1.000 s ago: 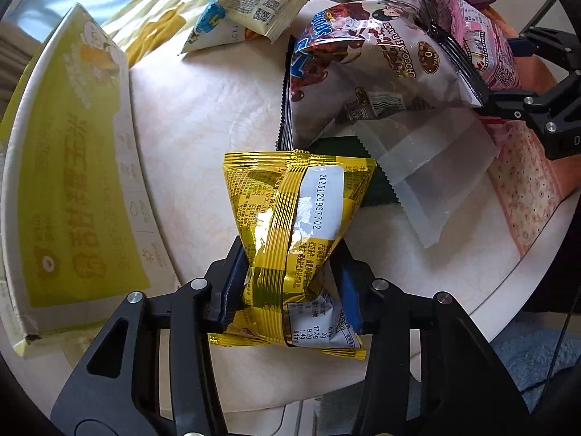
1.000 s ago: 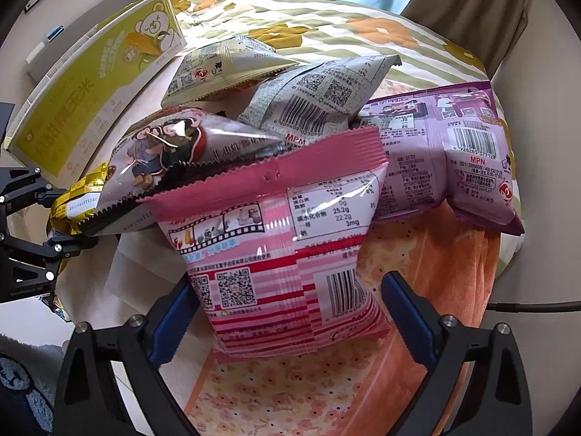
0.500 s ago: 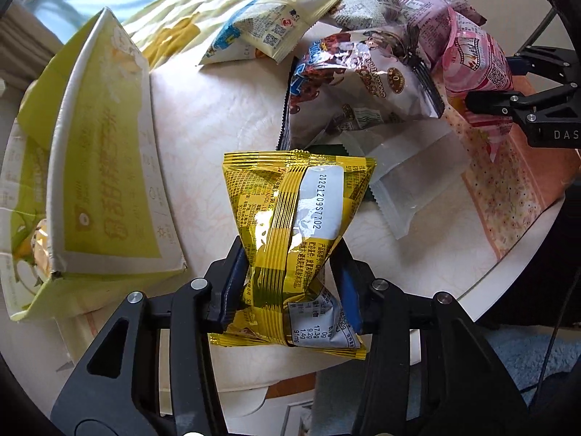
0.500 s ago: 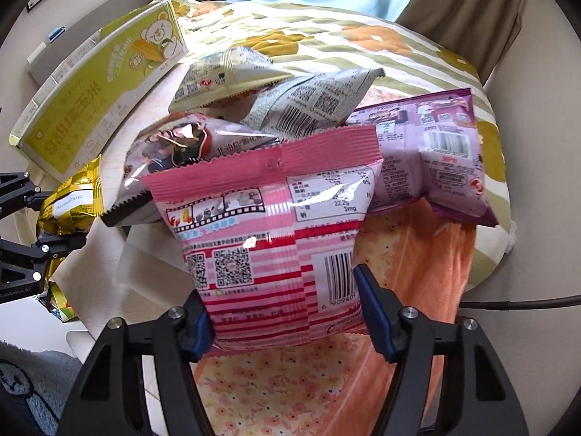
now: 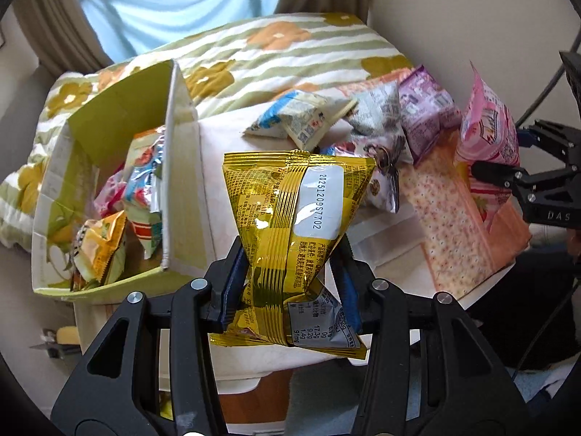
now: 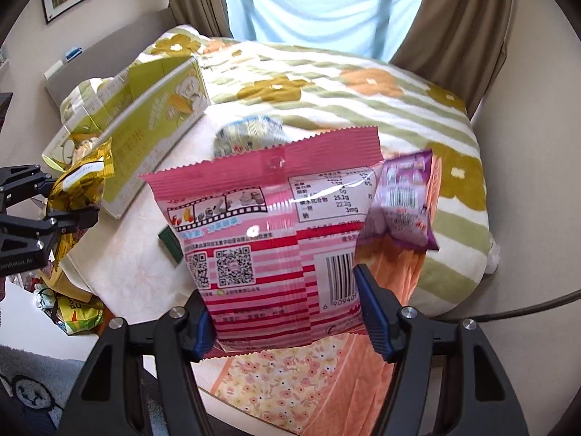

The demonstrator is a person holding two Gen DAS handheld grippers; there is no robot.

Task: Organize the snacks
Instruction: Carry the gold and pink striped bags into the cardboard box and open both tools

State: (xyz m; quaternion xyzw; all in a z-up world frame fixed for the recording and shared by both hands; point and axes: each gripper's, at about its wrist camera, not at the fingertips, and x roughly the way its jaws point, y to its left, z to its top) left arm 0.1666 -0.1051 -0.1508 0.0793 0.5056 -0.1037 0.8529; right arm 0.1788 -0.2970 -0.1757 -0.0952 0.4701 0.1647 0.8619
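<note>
Left of your left fingers point(image 5: 292, 283) the box point(image 5: 109, 189) stands open on the desk point(image 5: 232, 152), with several snack packs lying loose inside it. Its near wall is just beside the gold pack point(image 5: 296, 236) that those fingers pinch around the waist; the pack is upright, its date label facing you, clear of the desk. Ahead of those fingers and to their right lies a heap of packs: a blue-and-white pack point(image 5: 301, 120) farthest back, a silver pack point(image 5: 381, 167) nearer, and a purple pack point(image 5: 426, 116) at the right of the heap, resting partly on the floral cloth point(image 5: 461, 218) that covers that side of the desk. Further right your right fingers point(image 5: 497, 160) come in from the edge, clamped on the pink pack point(image 5: 486, 127).

From the right wrist, your left fingers point(image 6: 72, 200) show at the far left with the gold pack point(image 6: 83, 181) between them, close in front of the box point(image 6: 145, 123). Your right fingers point(image 6: 287, 312) grip the pink pack point(image 6: 276, 239) by both side edges near its bottom, barcode toward you, held upright above the cloth point(image 6: 290, 381). A small dark green thing point(image 6: 169, 245) lies on the desk just left of the pack. The blue-and-white pack point(image 6: 247, 134) peeks over its top edge, and the purple pack point(image 6: 403, 203) sits just to its right. The striped bed point(image 6: 363, 91) lies beyond.
</note>
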